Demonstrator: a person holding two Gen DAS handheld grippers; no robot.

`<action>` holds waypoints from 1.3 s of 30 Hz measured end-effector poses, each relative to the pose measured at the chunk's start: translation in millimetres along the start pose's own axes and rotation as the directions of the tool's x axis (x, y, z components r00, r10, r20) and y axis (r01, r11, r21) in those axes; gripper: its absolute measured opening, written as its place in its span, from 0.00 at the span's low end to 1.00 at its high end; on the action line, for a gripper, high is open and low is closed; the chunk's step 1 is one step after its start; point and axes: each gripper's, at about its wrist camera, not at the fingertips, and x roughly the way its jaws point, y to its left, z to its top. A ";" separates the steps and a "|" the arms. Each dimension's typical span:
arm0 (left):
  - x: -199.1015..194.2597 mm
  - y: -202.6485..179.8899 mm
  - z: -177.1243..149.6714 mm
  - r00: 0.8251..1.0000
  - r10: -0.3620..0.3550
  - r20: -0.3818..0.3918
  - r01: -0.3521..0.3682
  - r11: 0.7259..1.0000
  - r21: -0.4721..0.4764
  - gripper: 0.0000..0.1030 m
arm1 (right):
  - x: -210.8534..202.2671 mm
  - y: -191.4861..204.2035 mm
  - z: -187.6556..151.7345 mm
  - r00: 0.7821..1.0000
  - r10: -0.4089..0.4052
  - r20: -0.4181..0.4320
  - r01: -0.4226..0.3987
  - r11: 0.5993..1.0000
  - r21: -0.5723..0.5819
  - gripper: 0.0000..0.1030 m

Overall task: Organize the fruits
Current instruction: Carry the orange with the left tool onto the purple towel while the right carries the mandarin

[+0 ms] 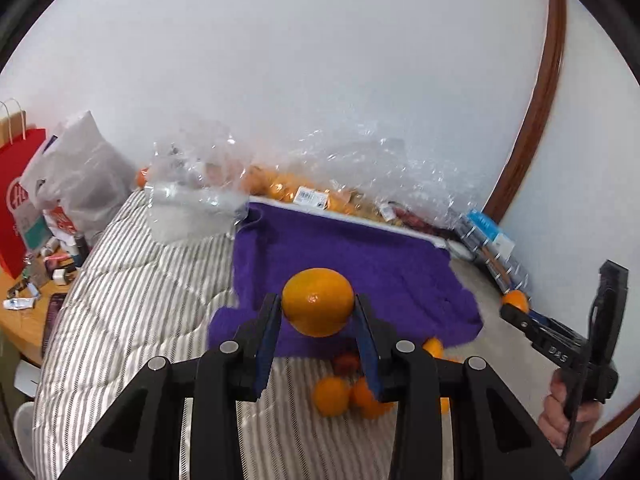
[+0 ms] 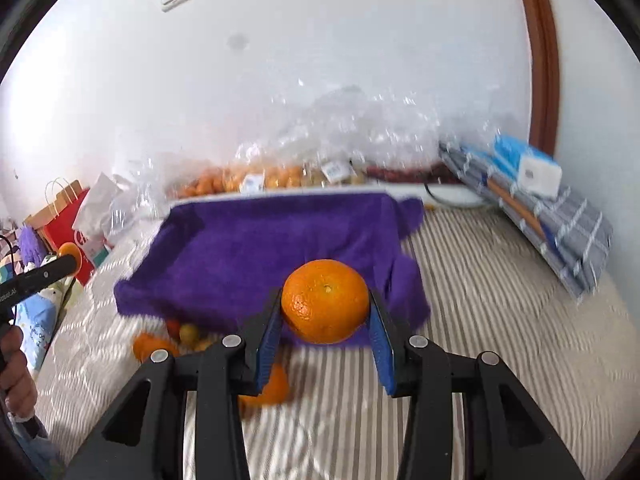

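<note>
My left gripper (image 1: 318,306) is shut on an orange (image 1: 318,301), held in the air in front of a purple towel (image 1: 360,256) that covers a white tray. My right gripper (image 2: 325,308) is shut on a second, larger orange (image 2: 325,306) above the same purple towel (image 2: 260,240). The right gripper (image 1: 516,303) shows at the right of the left wrist view with its orange (image 1: 517,300). Several loose oranges (image 1: 332,396) and a small red fruit (image 1: 347,362) lie on the striped bedcover below the towel's near edge. A loose orange (image 2: 274,390) lies under the right gripper.
Clear plastic bags of oranges (image 1: 288,190) stand against the white wall behind the tray. A red paper bag (image 1: 18,200) and a white plastic bag (image 1: 76,172) sit at the left by a cluttered wooden table (image 1: 28,320). Folded checked cloth with a blue-white pack (image 2: 536,172) lies at the right.
</note>
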 end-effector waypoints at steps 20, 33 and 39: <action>121.9 -17.9 51.2 0.993 0.106 -0.054 -0.104 0.994 0.037 0.34 | 92.3 -23.9 69.7 1.000 -0.010 -0.018 0.011 0.998 0.066 0.40; 166.1 10.5 23.9 0.971 0.178 -0.158 -0.173 0.984 0.043 0.34 | 153.0 -34.9 36.2 0.983 -0.002 -0.185 0.016 0.997 0.071 0.40; 178.2 2.7 18.1 0.963 0.209 -0.168 -0.192 0.975 0.109 0.34 | 155.7 -32.7 33.6 0.981 -0.015 -0.194 0.025 0.998 0.049 0.40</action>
